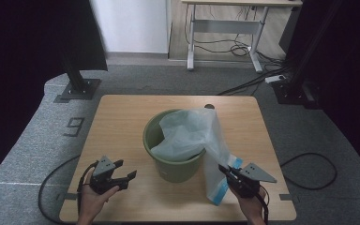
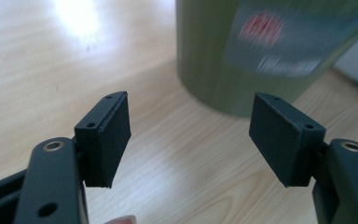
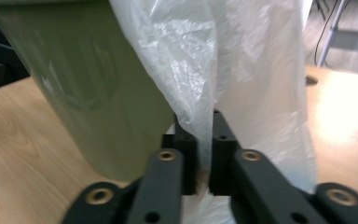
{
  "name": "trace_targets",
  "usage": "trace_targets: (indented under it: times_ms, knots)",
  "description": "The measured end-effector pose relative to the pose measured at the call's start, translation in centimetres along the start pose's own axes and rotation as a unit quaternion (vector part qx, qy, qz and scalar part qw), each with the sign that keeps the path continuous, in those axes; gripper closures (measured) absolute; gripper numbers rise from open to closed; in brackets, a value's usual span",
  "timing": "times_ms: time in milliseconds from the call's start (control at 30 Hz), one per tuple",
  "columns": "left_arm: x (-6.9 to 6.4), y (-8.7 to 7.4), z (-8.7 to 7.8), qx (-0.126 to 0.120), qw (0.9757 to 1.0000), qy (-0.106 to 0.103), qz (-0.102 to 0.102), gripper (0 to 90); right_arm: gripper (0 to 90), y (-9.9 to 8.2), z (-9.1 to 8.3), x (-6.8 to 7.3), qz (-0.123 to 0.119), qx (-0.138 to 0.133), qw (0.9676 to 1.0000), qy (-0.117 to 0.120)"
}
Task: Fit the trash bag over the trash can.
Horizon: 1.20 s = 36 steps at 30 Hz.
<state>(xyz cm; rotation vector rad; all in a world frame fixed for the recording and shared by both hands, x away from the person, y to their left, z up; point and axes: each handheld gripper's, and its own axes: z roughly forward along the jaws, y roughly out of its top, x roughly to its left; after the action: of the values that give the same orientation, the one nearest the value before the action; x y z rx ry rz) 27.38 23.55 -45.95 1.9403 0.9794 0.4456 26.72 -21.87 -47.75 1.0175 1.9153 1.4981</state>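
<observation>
Left tool [image 1: 127,174] hovers with jaws apart; right tool [image 1: 225,171] is clamped tight

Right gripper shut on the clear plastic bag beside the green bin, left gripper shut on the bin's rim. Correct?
Not quite. The left gripper is open and holds nothing, short of the green bin, as the left gripper view shows. The right gripper is indeed shut on the plastic bag.

A light wooden table [image 1: 122,112] with rounded corners stands on grey carpet [image 1: 37,136] marked with a dark number. Black stands [image 1: 77,84] on square bases rise at both far corners beside dark drapes. Beyond, a white-legged desk [image 1: 225,28] stands before a pale wall [image 1: 131,23], with black cables [image 1: 243,47] strewn beneath.
</observation>
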Motion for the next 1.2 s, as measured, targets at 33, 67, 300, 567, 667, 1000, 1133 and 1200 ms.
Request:
trace_targets:
  times_ms: [33,67,300,567,667,1000,1133,1200]
  knots:
    - [-0.3,0.5,-0.4,-0.007,1.0,-0.003,0.004,28.4,88.1,0.4,-0.3,-0.3,-0.002,-0.004,1.0,0.001]
    - [-0.7,1.1,-0.7,-0.015,0.9998,-0.006,0.007,28.4,88.3,0.8,-0.4,-0.4,-0.004,-0.005,1.0,0.003]
    - [-3.4,4.8,-1.4,-0.053,0.9978,-0.025,0.033,27.3,88.5,4.0,-0.9,-0.4,-0.024,-0.022,0.9995,0.004]
    - [-5.7,8.6,-0.2,-0.074,0.9947,-0.031,0.064,26.7,88.5,7.8,-0.8,0.3,-0.045,-0.051,0.9977,0.0]
    - [-6.3,9.5,0.5,-0.072,0.9945,-0.035,0.068,26.7,88.5,8.7,-0.8,0.6,-0.054,-0.054,0.9971,0.001]
    - [-7.9,11.5,2.9,-0.057,0.9954,-0.034,0.068,34.3,88.2,9.5,-0.3,1.3,-0.071,-0.038,0.9967,0.009]
    - [-8.3,12.2,3.6,-0.049,0.9951,-0.037,0.077,51.4,87.6,9.0,-0.1,1.1,-0.065,-0.033,0.9973,0.012]
    - [-8.5,12.5,4.0,-0.044,0.9949,-0.046,0.078,60.2,86.3,8.8,-0.1,1.0,-0.06,-0.032,0.9976,0.013]
